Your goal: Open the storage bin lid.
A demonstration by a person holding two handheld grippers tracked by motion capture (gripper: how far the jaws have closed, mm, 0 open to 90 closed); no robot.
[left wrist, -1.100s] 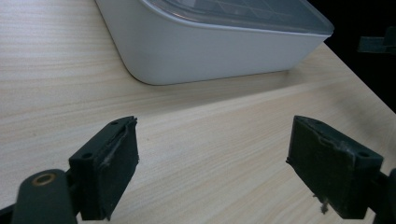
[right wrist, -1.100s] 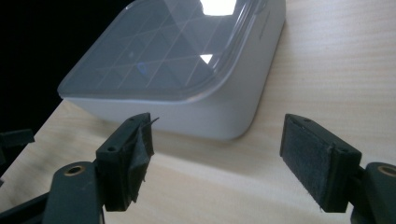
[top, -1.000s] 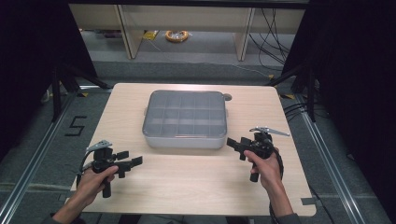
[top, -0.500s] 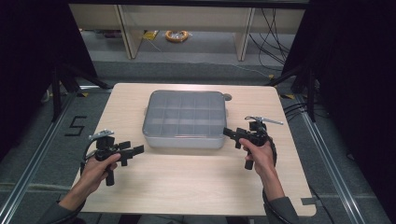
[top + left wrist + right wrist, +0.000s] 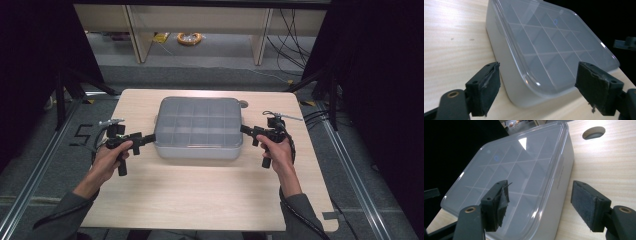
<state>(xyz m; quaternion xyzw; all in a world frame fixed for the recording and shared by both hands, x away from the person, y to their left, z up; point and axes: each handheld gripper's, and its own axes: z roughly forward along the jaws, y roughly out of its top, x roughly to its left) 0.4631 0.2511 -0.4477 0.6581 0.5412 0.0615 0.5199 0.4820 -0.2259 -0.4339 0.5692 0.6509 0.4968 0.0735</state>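
A grey plastic box (image 5: 198, 127) with a clear lid and a grid of compartments sits in the middle of the wooden table (image 5: 200, 190). My left gripper (image 5: 148, 139) is open at the box's left side, its jaws spread around the near left corner of the box (image 5: 534, 75). My right gripper (image 5: 245, 130) is open at the box's right side, one jaw over the lid and the other beside the wall of the box (image 5: 531, 185). Nothing is held in either gripper. The compartments look empty through the lid.
A round cable hole (image 5: 243, 104) lies in the table just behind the box's right rear corner, also visible as the hole (image 5: 594, 132) in the right gripper view. Shelving and cables stand beyond the table's far edge.
Both grippers have moved forward and inward from the table's near corners to the box's left and right sides. The box has not moved.
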